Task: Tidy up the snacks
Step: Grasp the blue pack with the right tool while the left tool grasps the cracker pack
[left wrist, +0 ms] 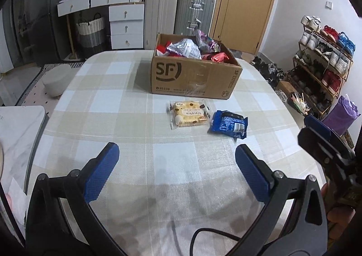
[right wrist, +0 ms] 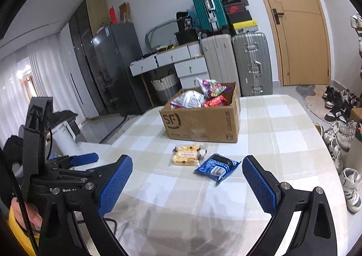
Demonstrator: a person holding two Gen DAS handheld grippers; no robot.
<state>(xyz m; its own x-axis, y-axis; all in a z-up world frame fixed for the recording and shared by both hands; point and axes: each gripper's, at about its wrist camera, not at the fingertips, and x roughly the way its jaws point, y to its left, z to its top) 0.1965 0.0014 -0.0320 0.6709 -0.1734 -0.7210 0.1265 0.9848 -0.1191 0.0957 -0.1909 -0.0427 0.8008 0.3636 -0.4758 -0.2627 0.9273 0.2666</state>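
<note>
A cardboard box (left wrist: 192, 75) (right wrist: 199, 122) marked SF stands on the checked tablecloth, piled with shiny snack bags (left wrist: 187, 49) (right wrist: 203, 97). In front of it lie a clear pack of yellow biscuits (left wrist: 189, 114) (right wrist: 186, 154) and, to its right, a blue snack packet (left wrist: 228, 123) (right wrist: 217, 166). My left gripper (left wrist: 177, 154) is open and empty, hovering over the table short of both packs. My right gripper (right wrist: 187, 166) is open and empty too, held above the table nearer than the blue packet. The right gripper also shows at the right edge of the left wrist view (left wrist: 316, 129).
The table (left wrist: 95, 97) (right wrist: 282, 131) has bare cloth around the packs. A white side table (left wrist: 20, 124) adjoins at the left. Suitcases (left wrist: 178, 11), a drawer unit (left wrist: 126, 25), a door (left wrist: 244, 2) and a shoe rack (left wrist: 323, 61) line the room behind.
</note>
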